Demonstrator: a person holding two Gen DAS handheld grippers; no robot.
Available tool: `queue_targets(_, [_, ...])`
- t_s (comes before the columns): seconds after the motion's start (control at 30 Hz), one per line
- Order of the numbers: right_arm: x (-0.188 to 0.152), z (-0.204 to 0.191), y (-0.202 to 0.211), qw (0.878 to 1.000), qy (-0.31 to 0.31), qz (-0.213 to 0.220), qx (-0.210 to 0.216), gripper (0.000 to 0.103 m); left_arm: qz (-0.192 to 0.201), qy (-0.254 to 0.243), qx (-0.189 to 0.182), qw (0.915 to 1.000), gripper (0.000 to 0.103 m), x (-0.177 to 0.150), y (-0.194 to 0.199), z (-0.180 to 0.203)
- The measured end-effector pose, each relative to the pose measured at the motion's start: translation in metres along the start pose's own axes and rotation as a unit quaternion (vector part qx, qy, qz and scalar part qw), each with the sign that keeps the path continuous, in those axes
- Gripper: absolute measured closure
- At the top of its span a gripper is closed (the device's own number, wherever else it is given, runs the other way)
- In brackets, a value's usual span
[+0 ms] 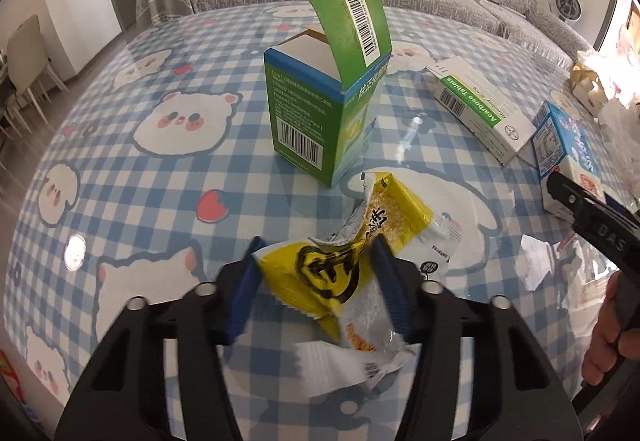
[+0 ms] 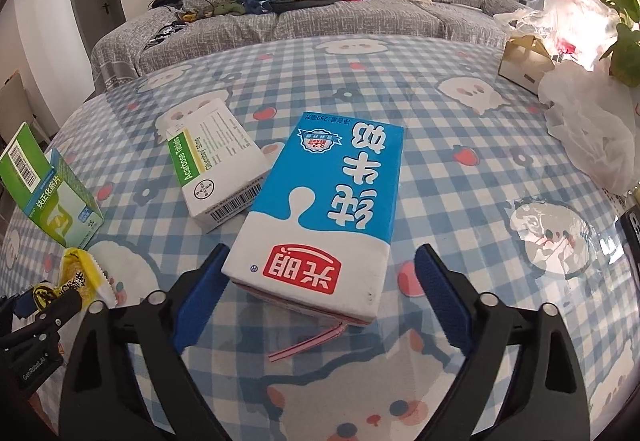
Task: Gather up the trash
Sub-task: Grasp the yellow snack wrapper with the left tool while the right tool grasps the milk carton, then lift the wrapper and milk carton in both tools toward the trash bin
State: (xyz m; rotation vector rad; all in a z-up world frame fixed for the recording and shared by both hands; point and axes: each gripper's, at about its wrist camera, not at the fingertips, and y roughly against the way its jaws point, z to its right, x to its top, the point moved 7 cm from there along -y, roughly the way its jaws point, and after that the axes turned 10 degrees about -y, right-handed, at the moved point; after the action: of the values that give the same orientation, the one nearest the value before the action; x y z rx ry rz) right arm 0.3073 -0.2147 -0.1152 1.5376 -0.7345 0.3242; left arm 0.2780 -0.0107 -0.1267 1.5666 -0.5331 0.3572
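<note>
My left gripper (image 1: 320, 273) has its blue pads on either side of a crumpled yellow snack wrapper (image 1: 340, 265) and is shut on it, just above the checked tablecloth. The wrapper also shows at the left edge of the right wrist view (image 2: 78, 273). My right gripper (image 2: 322, 293) is open, its pads standing apart on both sides of the near end of a blue and white milk carton (image 2: 324, 201) lying flat; the left pad is close to the carton's corner. The carton also shows in the left wrist view (image 1: 568, 157).
An open green box (image 1: 320, 113) stands upright beyond the wrapper. A white and green tablet box (image 2: 216, 161) lies left of the carton. White plastic bags (image 2: 588, 121), a small cardboard box (image 2: 524, 61) and clear film (image 2: 556, 229) sit at right. A grey sofa (image 2: 320, 1) lies behind.
</note>
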Motion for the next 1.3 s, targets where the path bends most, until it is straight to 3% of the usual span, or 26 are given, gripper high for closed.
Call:
queue_targets(0.07, [-0.001, 0.001, 0.0, 1.0, -0.002, -0.003, 0.002, 0.026, 0.001, 0.002, -0.01, 0.9999, 0.067, -0.001, 0.002, 0.001])
queue_targets(0.13, [-0.002, 0.001, 0.0, 1.0, -0.001, -0.005, -0.001, 0.037, 0.002, 0.002, -0.015, 0.9999, 0.073, -0.003, 0.004, 0.001])
queue_targets(0.27, [-0.004, 0.002, 0.0, 1.0, -0.001, -0.002, -0.002, 0.038, 0.005, 0.006, -0.034, 0.9994, 0.084, -0.004, 0.005, 0.004])
queue_targets(0.63, [-0.005, 0.003, 0.004, 1.0, -0.001, -0.001, -0.002, 0.039, 0.006, -0.001, -0.047, 0.9989, 0.089, -0.006, 0.008, 0.007])
queue_targets(1.3, [-0.015, 0.007, 0.056, 1.0, 0.003, 0.01, 0.008, 0.04, 0.021, -0.005, -0.051, 0.9985, 0.089, -0.017, 0.048, 0.017])
